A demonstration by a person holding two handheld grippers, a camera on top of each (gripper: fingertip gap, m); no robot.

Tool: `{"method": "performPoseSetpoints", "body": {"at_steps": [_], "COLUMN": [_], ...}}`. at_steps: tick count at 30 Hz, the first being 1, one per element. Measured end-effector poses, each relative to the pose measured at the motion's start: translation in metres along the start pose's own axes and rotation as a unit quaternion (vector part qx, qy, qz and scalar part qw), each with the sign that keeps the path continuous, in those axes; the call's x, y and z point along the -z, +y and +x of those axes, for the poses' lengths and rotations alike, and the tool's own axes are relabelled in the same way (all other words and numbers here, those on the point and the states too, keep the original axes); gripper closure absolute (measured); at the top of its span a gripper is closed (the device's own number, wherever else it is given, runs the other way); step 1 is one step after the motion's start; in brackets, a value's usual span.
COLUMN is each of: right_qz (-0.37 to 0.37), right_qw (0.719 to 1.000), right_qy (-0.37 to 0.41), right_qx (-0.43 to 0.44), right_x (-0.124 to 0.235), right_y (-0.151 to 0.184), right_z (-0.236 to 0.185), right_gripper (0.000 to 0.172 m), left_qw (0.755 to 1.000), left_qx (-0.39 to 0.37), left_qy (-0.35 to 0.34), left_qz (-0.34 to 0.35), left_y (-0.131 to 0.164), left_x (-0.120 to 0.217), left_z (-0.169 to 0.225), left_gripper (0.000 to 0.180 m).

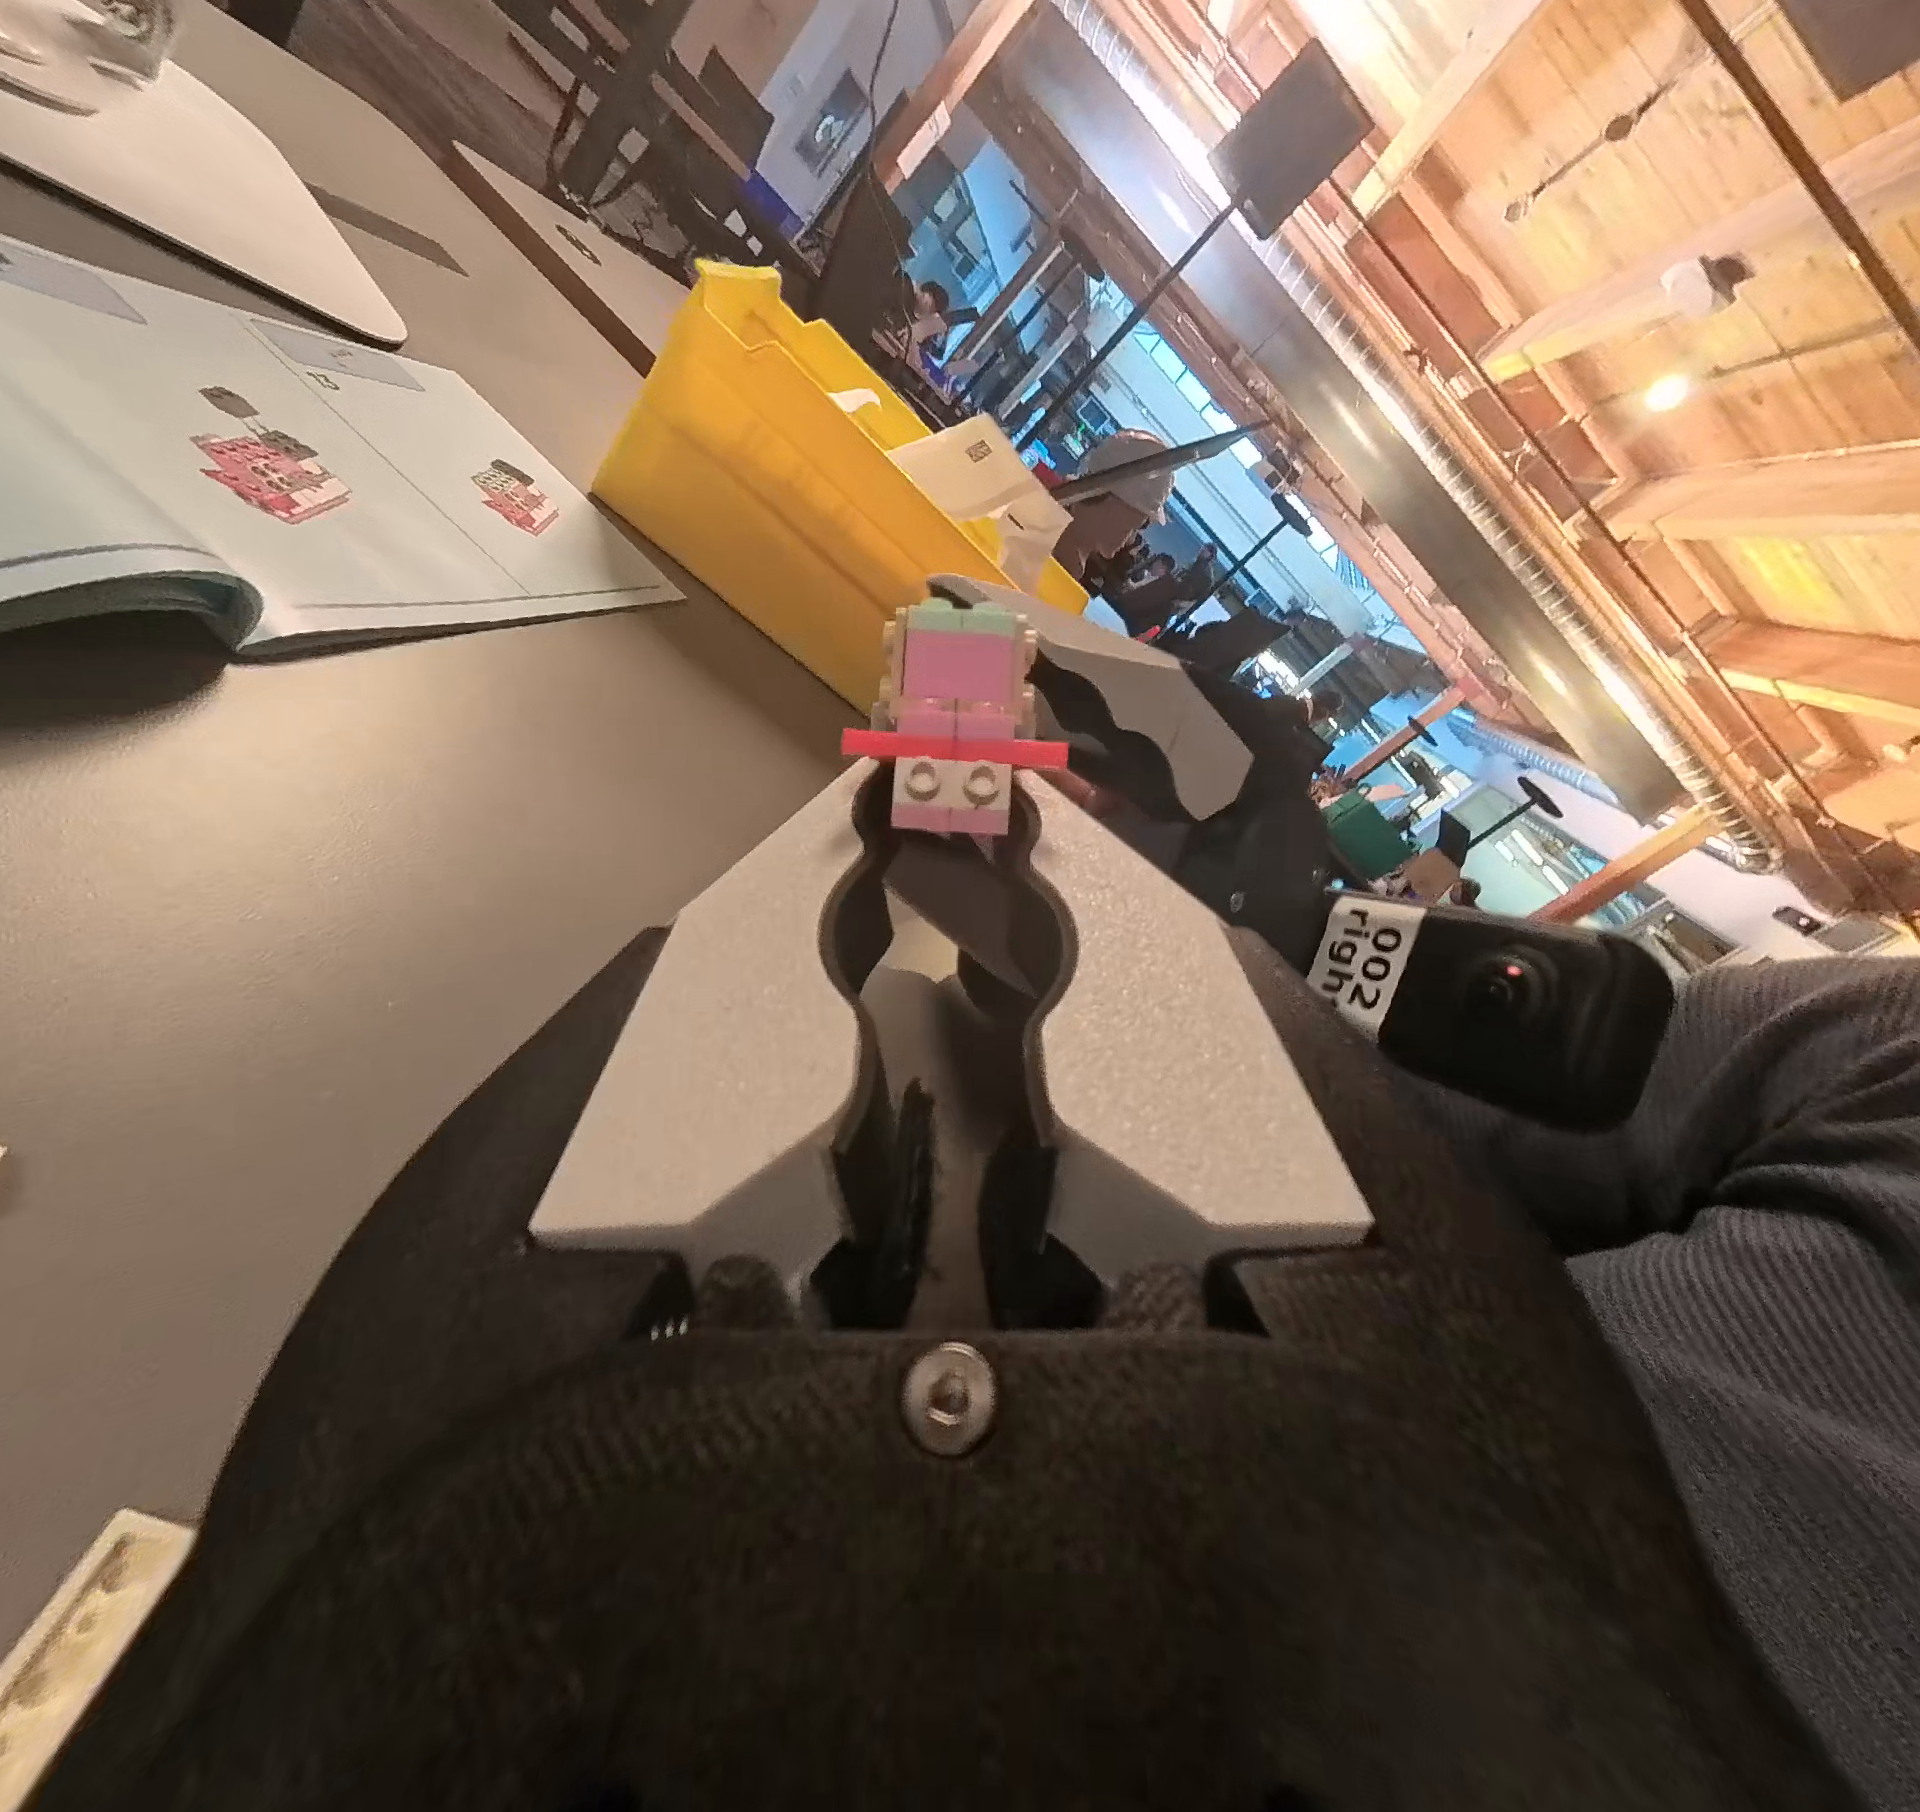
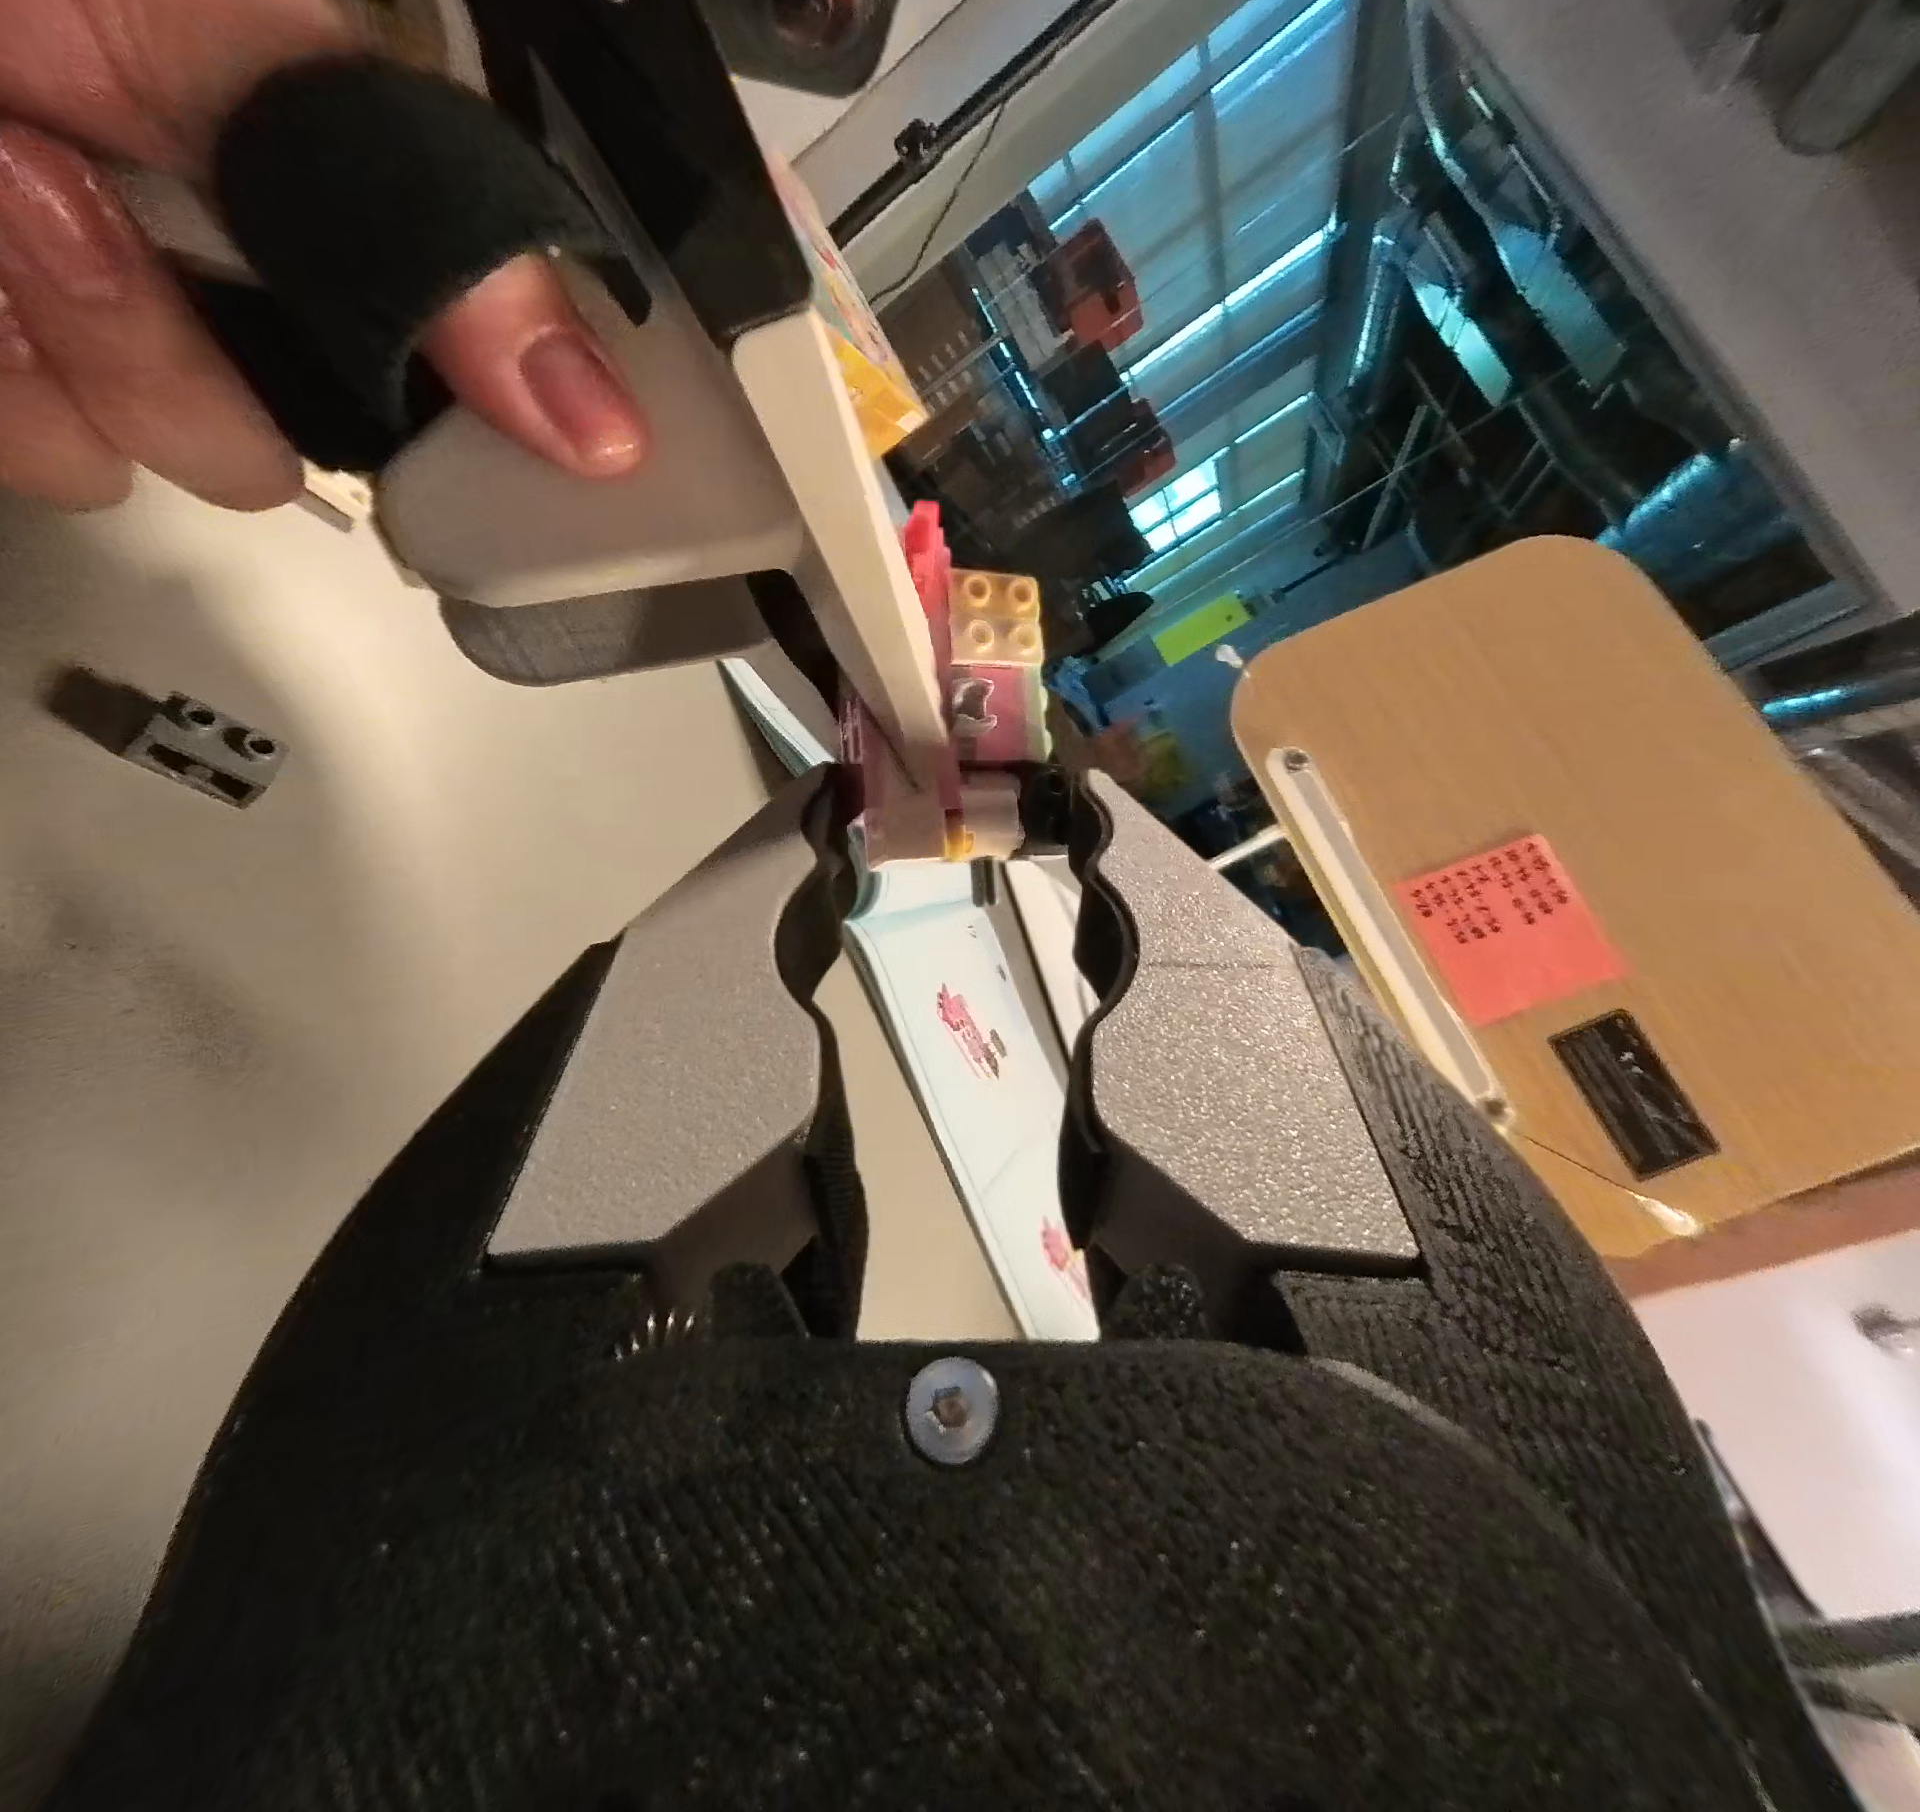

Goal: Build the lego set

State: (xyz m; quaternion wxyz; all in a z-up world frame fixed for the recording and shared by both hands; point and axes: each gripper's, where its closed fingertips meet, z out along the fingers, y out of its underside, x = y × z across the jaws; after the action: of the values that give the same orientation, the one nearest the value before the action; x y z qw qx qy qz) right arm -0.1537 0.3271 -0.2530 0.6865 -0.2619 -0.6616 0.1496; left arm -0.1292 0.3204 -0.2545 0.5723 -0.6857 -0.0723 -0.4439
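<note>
Two hand-held grippers meet on one small toy-brick model [image 1: 951,723], held up above a grey table [image 1: 312,827].

From the left wrist view, the left gripper [image 1: 948,812] is clenched on the model's near end: its grey fingertips [image 1: 831,817] close in on a pink block topped by a light grey plate with two studs. Above that sits a thin red plate sticking out to both sides, then more pink bricks with tan studded sides and a pale green layer at the far end. The right gripper's fingers [image 1: 1122,713] reach in from the right and touch the model's far side.

From the right wrist view, the right gripper [image 2: 951,817] is grasping the same model [image 2: 987,713] at its lower part, black-lined pads pressed against a dark pink brick on one side and a light grey piece on the other. A tan studded brick crowns the model here. The left gripper's pale finger [image 2: 862,619] slants down into the model, with a person's hand [image 2: 312,204] on its trigger; exactly where that finger bears is hard to make out.

An open instruction booklet [image 1: 312,474] lies on the table, near a yellow bin [image 1: 790,474]. A small dark grey brick piece [image 2: 171,749] lies apart on the table.
</note>
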Motion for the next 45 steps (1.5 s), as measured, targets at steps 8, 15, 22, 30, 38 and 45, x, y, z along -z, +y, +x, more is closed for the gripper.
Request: {"method": "performPoseSetpoints", "body": {"at_steps": [8, 15, 22, 30, 38, 45], "right_qz": [-0.022, -0.058, -0.084, -0.094, -0.098, -0.108], "right_qw": [1.0, 0.998, 0.995, 0.992, 0.993, 0.993], "right_qy": [0.015, 0.029, 0.037, 0.041, 0.041, 0.054], "right_qx": [-0.001, -0.011, -0.033, -0.071, -0.057, -0.016], "right_x": [-0.004, -0.009, -0.013, -0.015, -0.015, -0.015], "right_y": [0.006, 0.01, 0.01, 0.011, 0.012, 0.012], "right_z": [-0.003, -0.004, -0.004, -0.004, -0.006, -0.005], "right_gripper": [0.13, 0.131, 0.131, 0.129, 0.131, 0.132], "left_qw": [0.999, 0.997, 0.994, 0.993, 0.993, 0.993], "left_qx": [0.024, 0.009, -0.024, -0.02, -0.009, -0.006], "left_qy": [-0.022, -0.053, -0.083, -0.09, -0.091, -0.092], "left_qz": [0.029, 0.051, 0.068, 0.073, 0.072, 0.075], "left_y": [-0.001, -0.004, -0.008, -0.009, -0.008, -0.009], "left_x": [0.001, 0.002, 0.004, 0.004, 0.005, 0.006], "left_z": [-0.006, -0.011, -0.013, -0.016, -0.018, -0.018], "left_gripper": [0.165, 0.165, 0.165, 0.165, 0.165, 0.165]}}
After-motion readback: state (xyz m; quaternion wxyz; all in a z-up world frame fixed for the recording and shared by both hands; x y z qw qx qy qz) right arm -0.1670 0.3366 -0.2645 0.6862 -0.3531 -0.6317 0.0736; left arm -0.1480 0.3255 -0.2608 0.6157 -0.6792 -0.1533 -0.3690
